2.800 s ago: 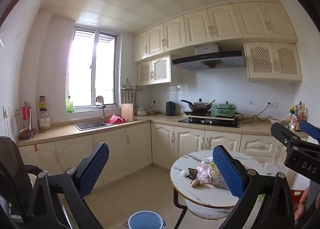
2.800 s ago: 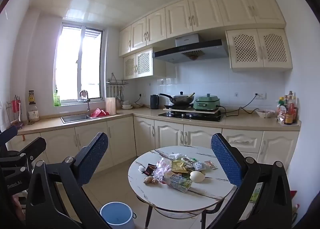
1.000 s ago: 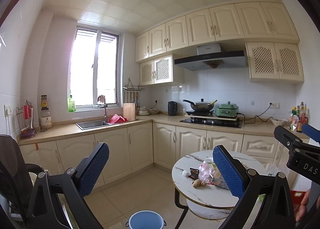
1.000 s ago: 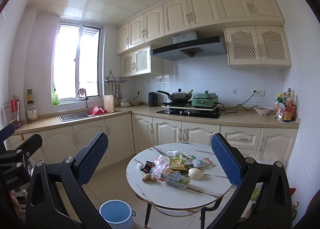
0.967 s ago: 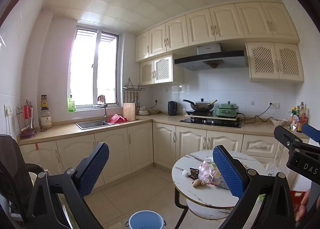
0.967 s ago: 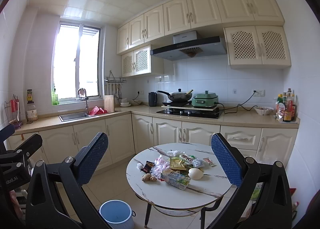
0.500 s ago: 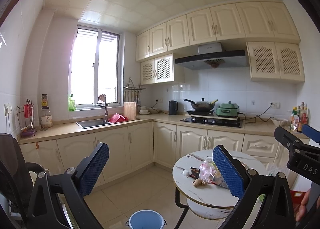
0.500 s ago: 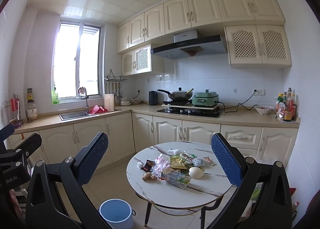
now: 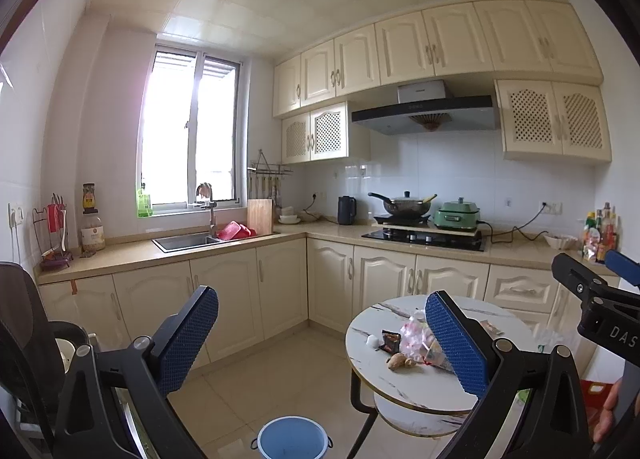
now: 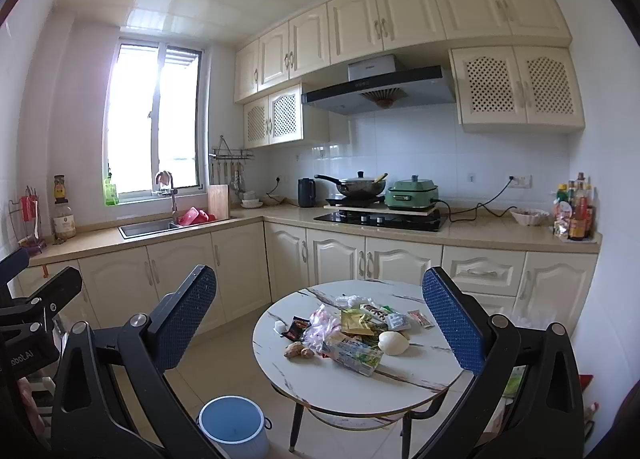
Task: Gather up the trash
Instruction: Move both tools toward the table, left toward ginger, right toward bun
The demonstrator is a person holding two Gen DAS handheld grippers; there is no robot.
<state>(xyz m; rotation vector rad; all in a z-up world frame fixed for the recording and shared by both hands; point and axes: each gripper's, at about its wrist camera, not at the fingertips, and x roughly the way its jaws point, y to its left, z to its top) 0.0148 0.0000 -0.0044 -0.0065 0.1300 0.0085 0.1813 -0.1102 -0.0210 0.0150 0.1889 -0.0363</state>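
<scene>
blue bin on floor beside round table; inside looks bare, hard to tell. trash pile heaped mid-table: several wrappers, 1 clear pink bag, 1 white egg-like thing, 1 ginger piece. 2 grippers, both held up well short of table. right gripper spread wide, gripping nothing, trash framed between its blue pads. left gripper equally wide, nothing held, trash behind its right pad, bin below.

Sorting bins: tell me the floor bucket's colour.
Light blue bucket, clearest in the right wrist view.
</scene>
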